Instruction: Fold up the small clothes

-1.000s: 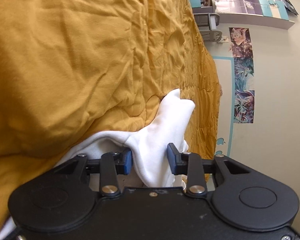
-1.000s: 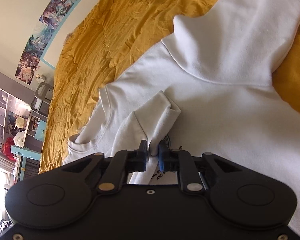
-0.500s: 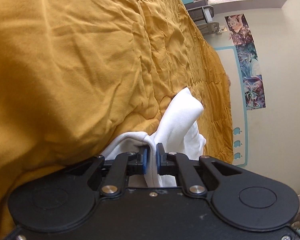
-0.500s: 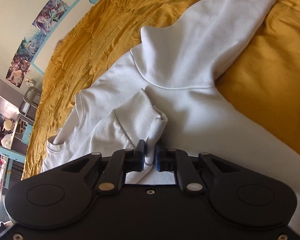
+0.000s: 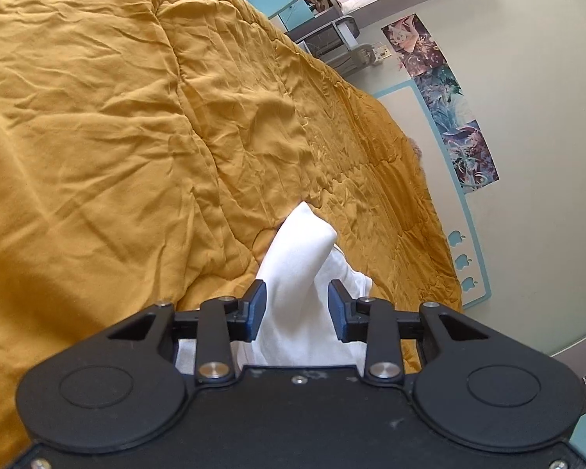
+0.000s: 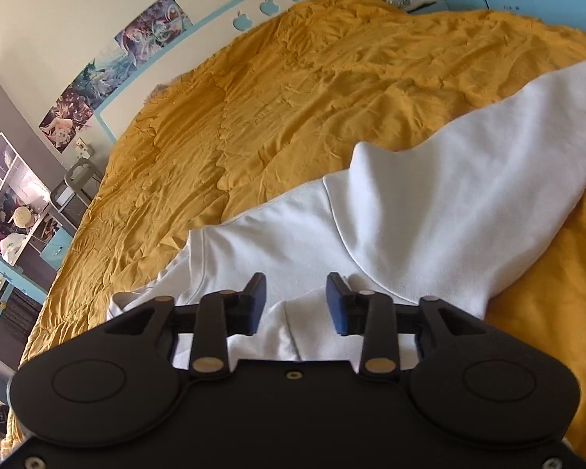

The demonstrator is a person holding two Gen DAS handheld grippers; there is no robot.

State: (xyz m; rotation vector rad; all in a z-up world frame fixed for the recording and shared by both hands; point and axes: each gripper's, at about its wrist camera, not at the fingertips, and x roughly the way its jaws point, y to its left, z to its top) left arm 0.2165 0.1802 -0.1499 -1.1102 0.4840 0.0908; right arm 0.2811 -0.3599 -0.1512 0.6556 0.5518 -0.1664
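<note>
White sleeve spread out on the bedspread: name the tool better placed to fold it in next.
Probably the right tool: its view shows the spread sleeve just ahead. Both tools have just been opening; the left tool faces only a raised fold, pads apart from it.

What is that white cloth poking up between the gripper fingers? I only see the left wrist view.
Observer: In the right wrist view it is part of a white sweatshirt lying on the yellow bedspread.
Operator: Is it spread out flat?
Observer: One sleeve stretches out to the right across the bedspread.
Operator: Is the other gripper holding it?
Observer: No. The right gripper has just been opening; its fingers stand apart over the fabric, gripping nothing.
</note>
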